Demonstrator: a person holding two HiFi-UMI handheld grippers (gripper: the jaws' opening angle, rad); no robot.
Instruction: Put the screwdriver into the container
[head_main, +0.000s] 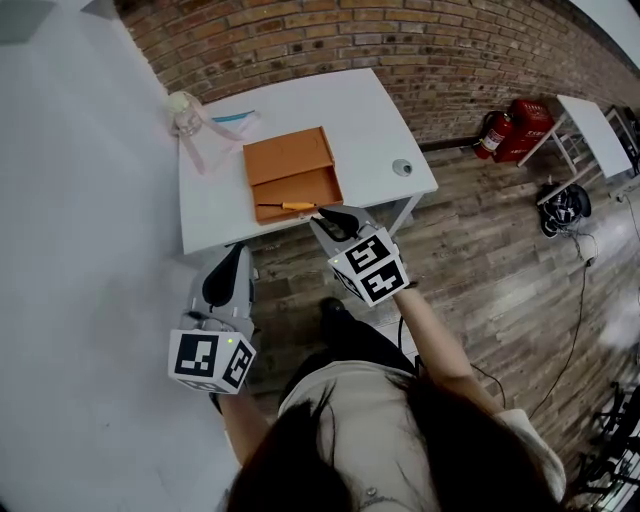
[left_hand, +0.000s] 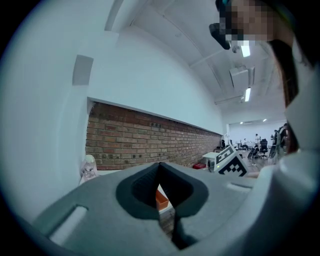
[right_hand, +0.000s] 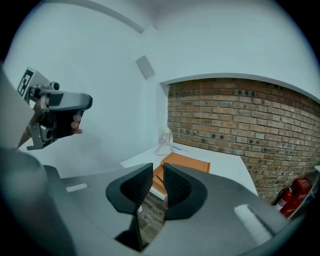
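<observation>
An orange container (head_main: 291, 170) lies open on the white table (head_main: 215, 215), its lid folded back. The screwdriver (head_main: 286, 206), with an orange handle and a thin shaft, lies at the container's front edge; whether it is on the table or inside the tray I cannot tell. My right gripper (head_main: 335, 216) hovers just right of it at the table's front edge, its jaws a narrow gap apart with nothing between them. The right gripper view shows the container (right_hand: 184, 162) past those jaws. My left gripper (head_main: 238, 256) hangs off the table's front edge, shut and empty.
At the table's back left are a clear plastic bag (head_main: 187, 113) and a teal item (head_main: 233, 117). A small grey round object (head_main: 402, 167) sits near the right edge. Red fire extinguishers (head_main: 508, 130) and a second table (head_main: 588, 128) stand to the right on the wood floor.
</observation>
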